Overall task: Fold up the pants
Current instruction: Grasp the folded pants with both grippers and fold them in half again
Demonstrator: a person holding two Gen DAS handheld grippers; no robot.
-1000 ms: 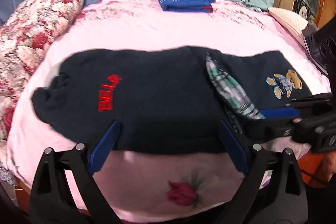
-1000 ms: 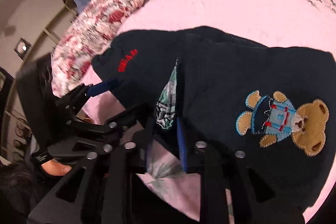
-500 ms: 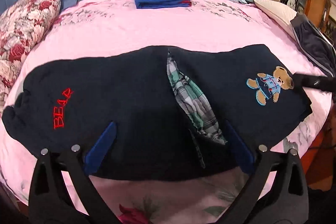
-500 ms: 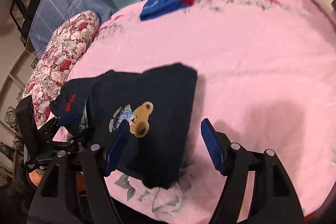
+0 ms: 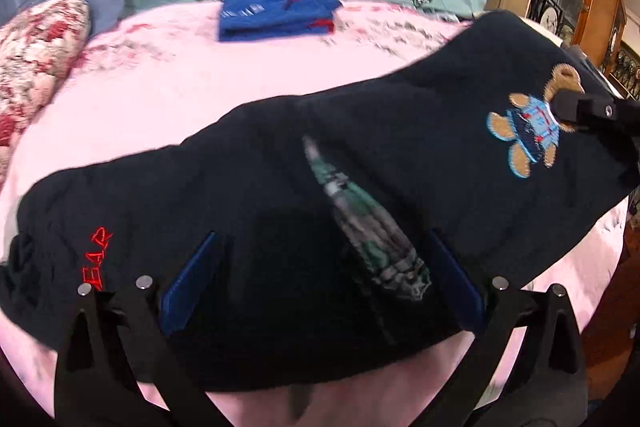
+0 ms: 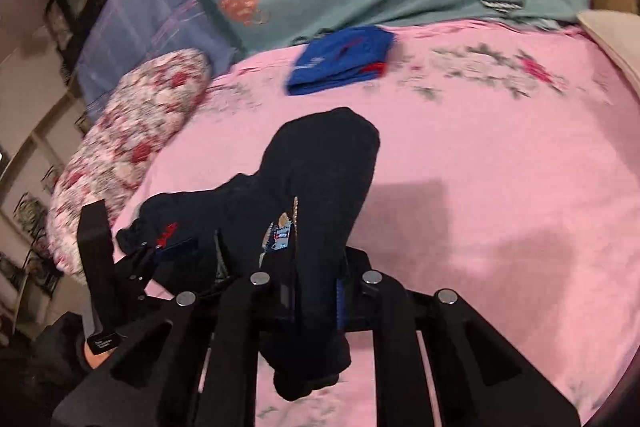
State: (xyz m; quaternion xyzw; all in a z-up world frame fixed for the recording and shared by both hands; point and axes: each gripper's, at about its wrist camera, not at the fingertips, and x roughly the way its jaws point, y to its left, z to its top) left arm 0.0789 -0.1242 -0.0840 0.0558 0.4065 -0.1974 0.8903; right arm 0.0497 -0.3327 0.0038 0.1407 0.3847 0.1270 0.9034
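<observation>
pants across bed's near edge | right gripper clamped on bear end, lifting to fold; left gripper wide open, empty, over middle

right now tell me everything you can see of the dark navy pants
The dark navy soft-knit pants lie partly across the pink floral bedsheet. They bear red "EAR" lettering at one end, a teddy-bear patch at the other, and green plaid lining showing mid-length. The right tongs are shut on the bear end, lifting it; the open left tongs straddle the near edge.
</observation>
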